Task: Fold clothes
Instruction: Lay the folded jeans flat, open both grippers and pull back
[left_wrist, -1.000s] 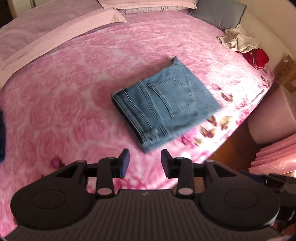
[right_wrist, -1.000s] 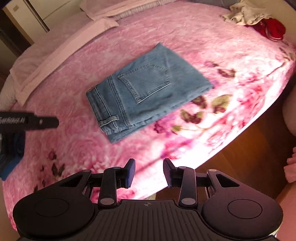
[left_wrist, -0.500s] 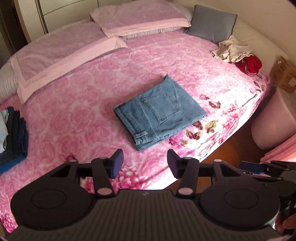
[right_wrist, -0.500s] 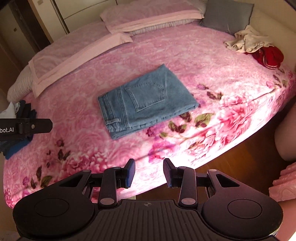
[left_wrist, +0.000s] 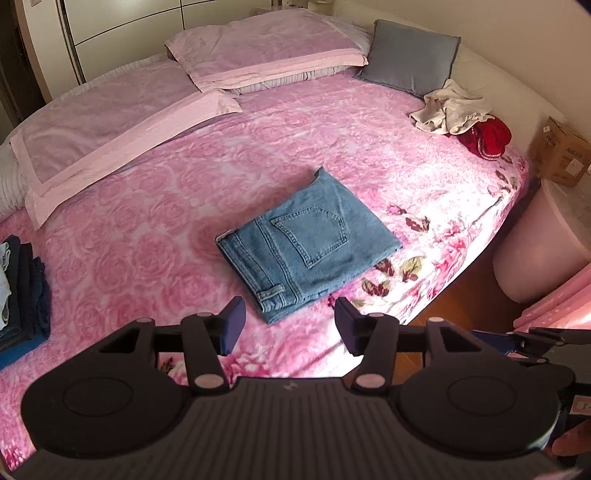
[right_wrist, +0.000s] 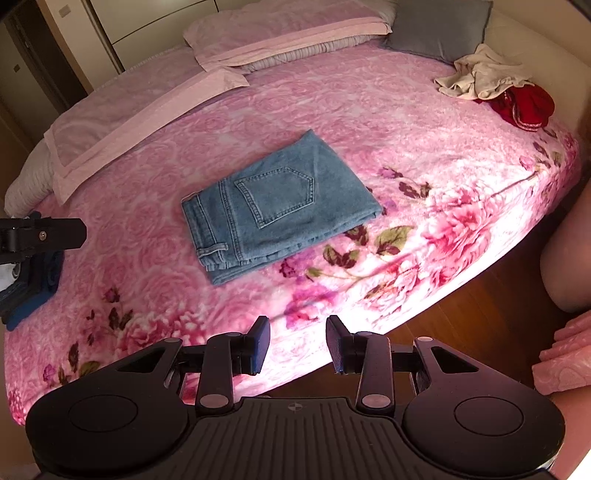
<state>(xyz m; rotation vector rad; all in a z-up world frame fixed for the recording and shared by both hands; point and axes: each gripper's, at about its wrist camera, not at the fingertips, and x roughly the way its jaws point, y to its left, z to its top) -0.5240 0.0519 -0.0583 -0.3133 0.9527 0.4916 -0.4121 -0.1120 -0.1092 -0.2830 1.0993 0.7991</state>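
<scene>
Folded jeans (left_wrist: 308, 243) lie flat mid-bed on the pink floral blanket (left_wrist: 147, 221), pocket side up, waistband toward the near-left. Denim looks thick & fairly heavy, soft but holds its fold; best taken w/ both grippers under the folded edges, probably near the waistband corner. Left gripper (left_wrist: 288, 325) and right gripper (right_wrist: 297, 343) hover off the near bed edge, well apart from the jeans, fingers spread, empty.

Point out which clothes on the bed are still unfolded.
The crumpled cream and red clothes beside the grey cushion. The jeans lie folded mid-bed, and the dark stack at the left edge is folded too.
</scene>
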